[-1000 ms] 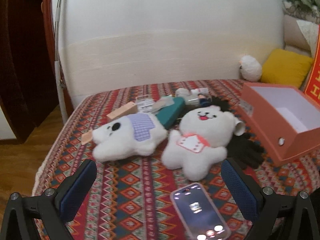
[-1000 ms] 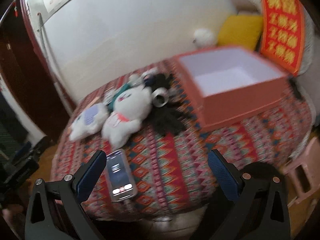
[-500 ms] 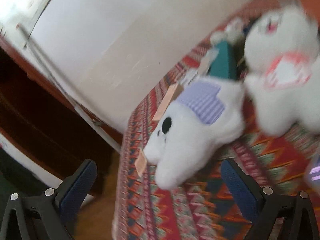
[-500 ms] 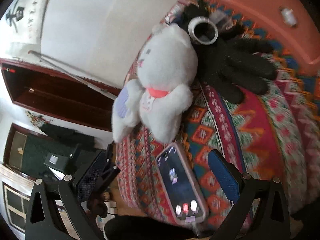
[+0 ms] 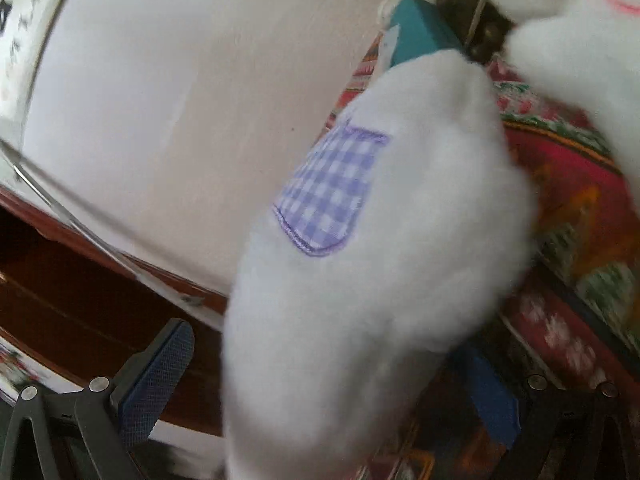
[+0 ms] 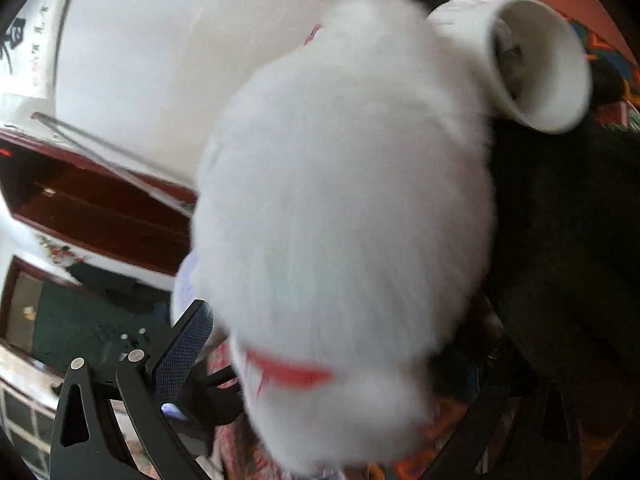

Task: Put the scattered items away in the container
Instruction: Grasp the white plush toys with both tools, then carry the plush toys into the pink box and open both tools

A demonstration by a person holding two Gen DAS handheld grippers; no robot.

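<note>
Plush toy (image 5: 360,280) sits between the open left gripper (image 5: 324,392) fingers.

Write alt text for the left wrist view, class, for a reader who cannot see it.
A white plush toy with a purple gingham patch fills the frame, lying between the open fingers of the left gripper on a red patterned bedspread. Behind it lie a teal box and part of a second white plush toy, before a pale wall.

Two tilted wrist views, each pressed close against a white plush toy (image 5: 372,240), patterned bedspread (image 5: 568,184) shared.
</note>
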